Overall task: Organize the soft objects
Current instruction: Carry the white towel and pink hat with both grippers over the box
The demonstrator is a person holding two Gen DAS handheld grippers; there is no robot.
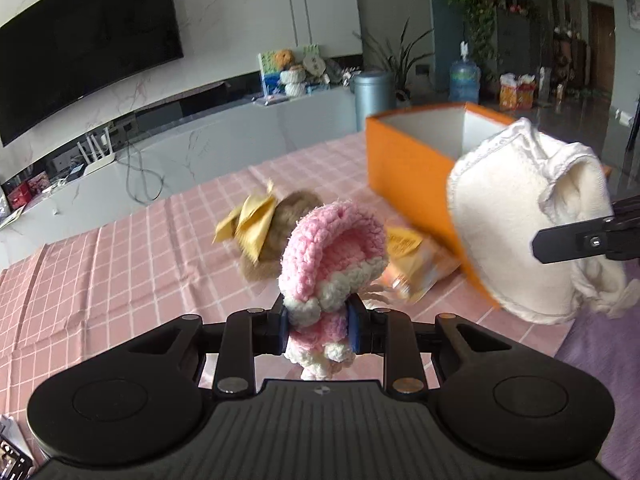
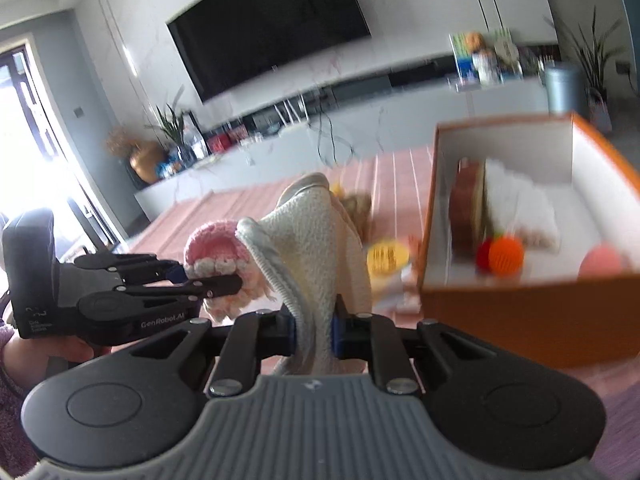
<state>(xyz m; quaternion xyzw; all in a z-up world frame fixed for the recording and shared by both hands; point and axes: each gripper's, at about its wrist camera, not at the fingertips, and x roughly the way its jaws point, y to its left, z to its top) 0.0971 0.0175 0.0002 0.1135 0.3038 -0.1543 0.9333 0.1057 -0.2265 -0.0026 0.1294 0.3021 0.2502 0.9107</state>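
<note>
Right claw (image 2: 314, 334) clamped on cream cloth (image 2: 316, 232), orange box (image 2: 532, 320) just right and nearer me than left claw (image 1: 318, 330), clamped on pink knit toy (image 1: 332, 248).

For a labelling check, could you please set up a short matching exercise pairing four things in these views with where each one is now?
Things:
1. pink crochet toy
2. white cloth
3. orange ball
4. brown plush with yellow bow

Places:
A. inside the orange box
B. lying on the pink checked tablecloth
C. clamped in the left tongs
D. clamped in the right tongs

Pairs: 1-C, 2-D, 3-A, 4-B
</note>
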